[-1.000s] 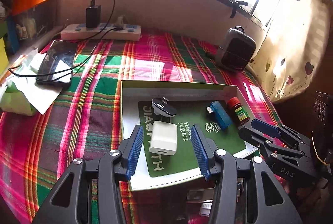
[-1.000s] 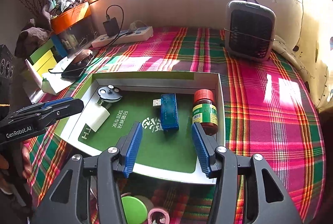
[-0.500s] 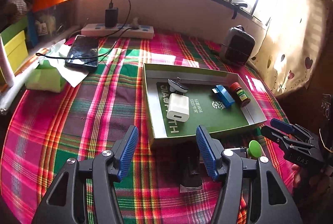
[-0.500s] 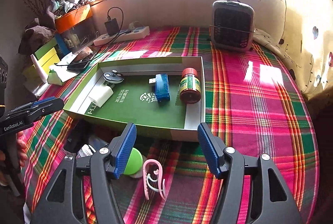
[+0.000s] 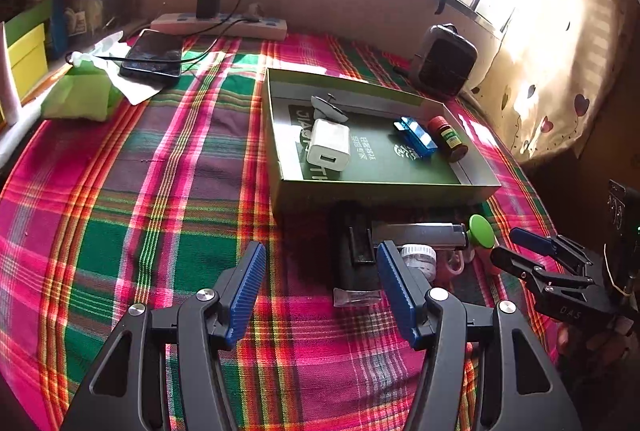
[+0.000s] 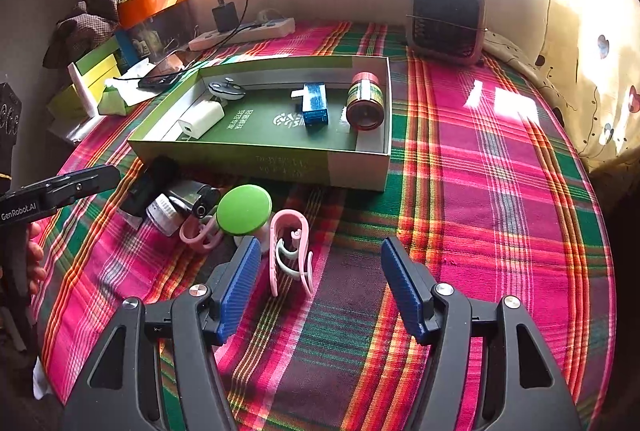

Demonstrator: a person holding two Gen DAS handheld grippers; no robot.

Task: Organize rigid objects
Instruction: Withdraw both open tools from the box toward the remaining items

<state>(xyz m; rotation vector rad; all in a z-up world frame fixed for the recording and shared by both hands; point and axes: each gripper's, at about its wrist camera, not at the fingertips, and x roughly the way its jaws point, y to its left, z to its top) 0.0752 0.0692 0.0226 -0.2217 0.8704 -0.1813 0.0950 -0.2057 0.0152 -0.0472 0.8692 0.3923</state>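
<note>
So both grippers, left and right, are spread and empty. Risk: the pink clip sits against the green disc, so a sloppy pinch grabs both or knocks the pile.

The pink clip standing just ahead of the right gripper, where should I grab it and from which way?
Grip the pink clip across its two long outer arms, coming straight forward and down with the right gripper. It stands on edge, narrow side up, so the open jaws could probably span it. Avoid the curled inner hooks and the green disc behind.
</note>
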